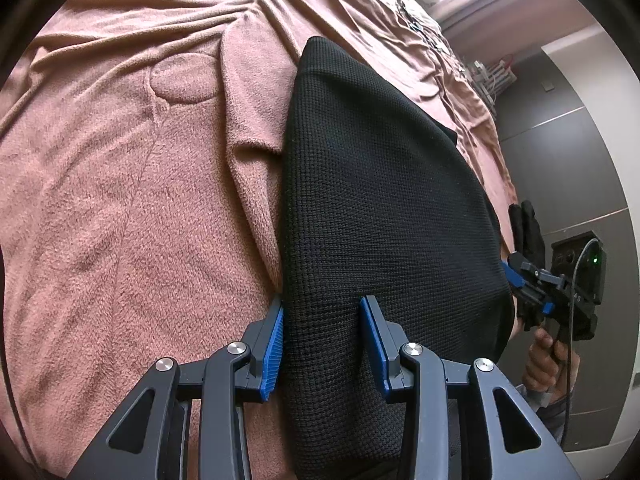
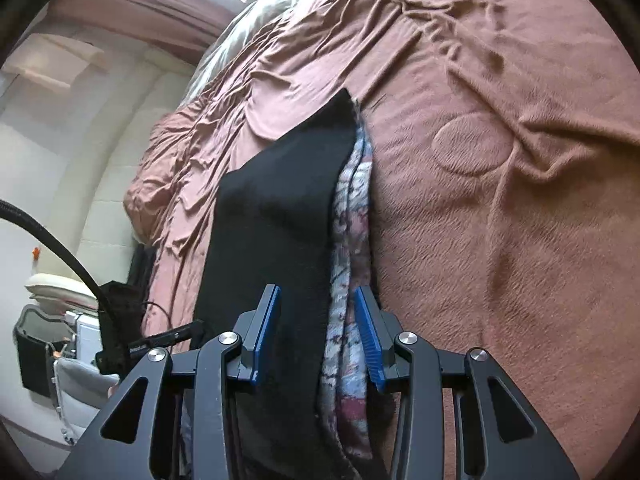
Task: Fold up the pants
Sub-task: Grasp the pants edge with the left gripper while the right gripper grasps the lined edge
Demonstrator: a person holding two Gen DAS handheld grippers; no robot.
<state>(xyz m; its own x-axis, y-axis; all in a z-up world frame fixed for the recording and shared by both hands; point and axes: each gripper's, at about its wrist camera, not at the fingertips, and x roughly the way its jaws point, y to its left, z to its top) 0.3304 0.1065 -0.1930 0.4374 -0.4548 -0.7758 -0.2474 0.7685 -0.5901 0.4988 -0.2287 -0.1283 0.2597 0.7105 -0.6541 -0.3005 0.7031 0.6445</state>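
So the pants [image 1: 384, 184] are black with a waffle-ish knit texture, and they're draped in a long strip over the bed, on top of a wrinkly pinkish-brown blanket [image 1: 120, 208]. From the right wrist view you can see the pants [image 2: 276, 216] have a pale patterned lining [image 2: 352, 220], whitish with pink and blue bits, peeking out along one edge. The cloth looks doubled over lengthwise, though the far end is hard to read.

Left tool [image 1: 322, 344] has its blue pads on either side of the near end of the fabric, with the cloth bunched up between them, so it's pinching the pants. Right tool [image 2: 316, 336] does the same thing on its end, black layer and lining both sitting between its pads. In the left view the right tool [image 1: 528, 284] shows up at the far edge of the pants, gripped by a bare hand [image 1: 548, 364].

There's a round embossed patch [image 2: 472, 146] in the blanket beside the pants.
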